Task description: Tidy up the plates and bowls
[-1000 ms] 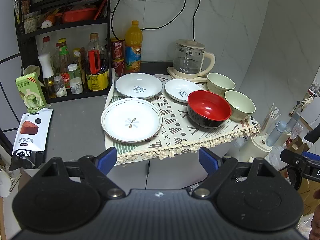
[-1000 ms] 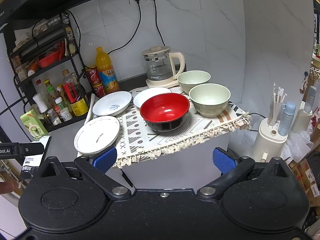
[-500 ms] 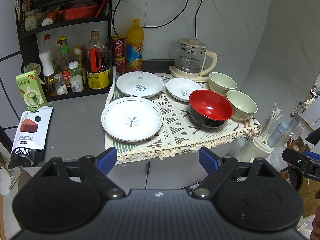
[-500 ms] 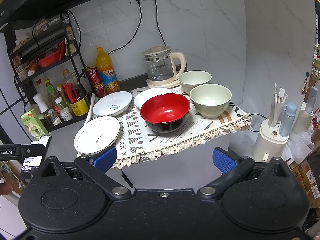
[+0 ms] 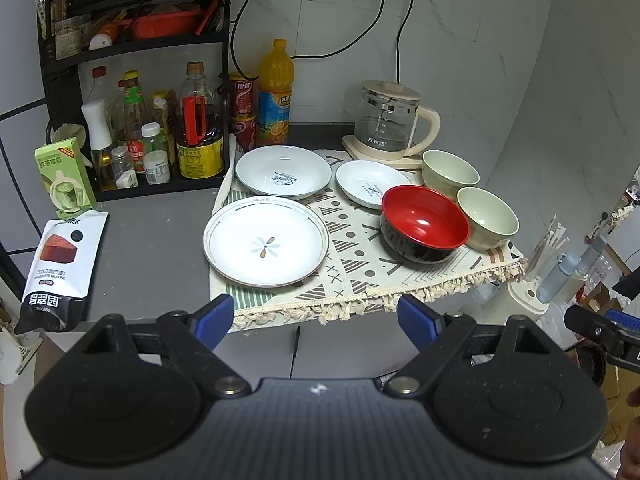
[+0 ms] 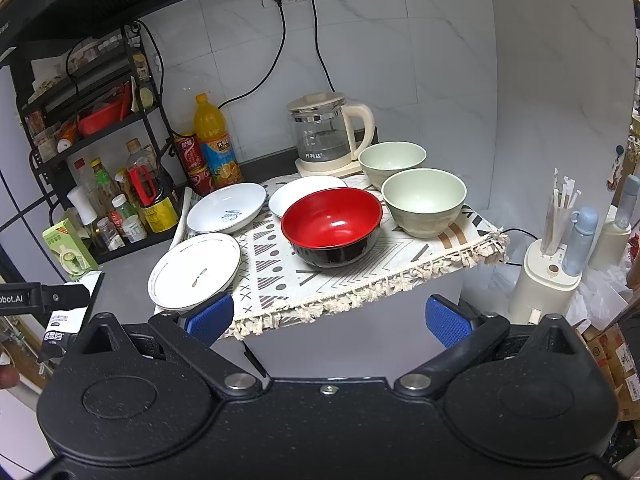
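On a patterned cloth [image 5: 360,268] lie a large white flower plate [image 5: 266,241], a deep white plate [image 5: 283,172] behind it and a small white plate [image 5: 370,183]. A red bowl with a black outside [image 5: 424,222] stands to their right, and two pale green bowls [image 5: 487,218] [image 5: 450,170] are beside it. My left gripper [image 5: 316,320] hangs open in front of the counter edge, holding nothing. In the right wrist view the red bowl [image 6: 331,224] sits mid-cloth, and my right gripper [image 6: 327,318] is open and off the counter too.
A glass kettle [image 5: 386,120] stands behind the bowls. A black rack of bottles [image 5: 132,80] fills the back left, with an orange drink bottle [image 5: 275,94] and cans beside it. A green carton [image 5: 66,178] and a snack packet [image 5: 56,268] lie on the grey counter at left.
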`<state>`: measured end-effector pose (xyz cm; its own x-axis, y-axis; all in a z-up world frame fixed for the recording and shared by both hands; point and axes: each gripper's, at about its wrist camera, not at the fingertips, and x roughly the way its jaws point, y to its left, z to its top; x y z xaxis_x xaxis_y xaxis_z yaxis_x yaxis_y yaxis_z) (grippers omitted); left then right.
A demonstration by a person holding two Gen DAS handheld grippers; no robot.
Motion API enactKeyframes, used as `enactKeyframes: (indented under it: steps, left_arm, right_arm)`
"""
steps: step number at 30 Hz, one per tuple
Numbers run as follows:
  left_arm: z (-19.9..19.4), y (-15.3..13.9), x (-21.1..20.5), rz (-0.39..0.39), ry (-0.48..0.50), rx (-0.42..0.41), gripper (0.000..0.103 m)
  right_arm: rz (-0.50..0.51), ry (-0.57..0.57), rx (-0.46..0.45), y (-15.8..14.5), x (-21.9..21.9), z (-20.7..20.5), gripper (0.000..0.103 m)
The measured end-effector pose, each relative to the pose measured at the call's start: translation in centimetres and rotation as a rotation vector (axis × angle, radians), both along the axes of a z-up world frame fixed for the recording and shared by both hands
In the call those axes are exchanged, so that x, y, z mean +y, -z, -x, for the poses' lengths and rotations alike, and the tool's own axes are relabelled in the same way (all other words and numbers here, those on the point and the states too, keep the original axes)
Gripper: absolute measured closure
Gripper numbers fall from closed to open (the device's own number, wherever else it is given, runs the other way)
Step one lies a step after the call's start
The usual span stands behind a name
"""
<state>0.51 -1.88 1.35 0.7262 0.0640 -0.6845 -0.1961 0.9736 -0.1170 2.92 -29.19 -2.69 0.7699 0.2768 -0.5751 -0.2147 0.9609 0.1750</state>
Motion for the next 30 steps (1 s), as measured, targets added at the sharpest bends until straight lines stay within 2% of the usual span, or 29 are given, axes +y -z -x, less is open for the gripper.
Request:
enactKeyframes:
  steps: [13,23,30]
  left_arm:
    - [-6.5,2.7,-1.7,0.055,0.034,0.036,0.016]
    - [-14.2,3.8,-2.4,0.079,0.059,0.034,0.018]
    - [-20.6,5.2,-3.0,0.096,0.1,0.07,0.018]
  right_arm:
    - [-0.001,0.028,0.02,1.5,-2.5,-4.6,0.0]
    - [0.025,0.022,0.076,3.1,-2.2,-11.4,0.001]
    - [0.013,0.083,0.122,4.3,-2.7,-16.9,0.001]
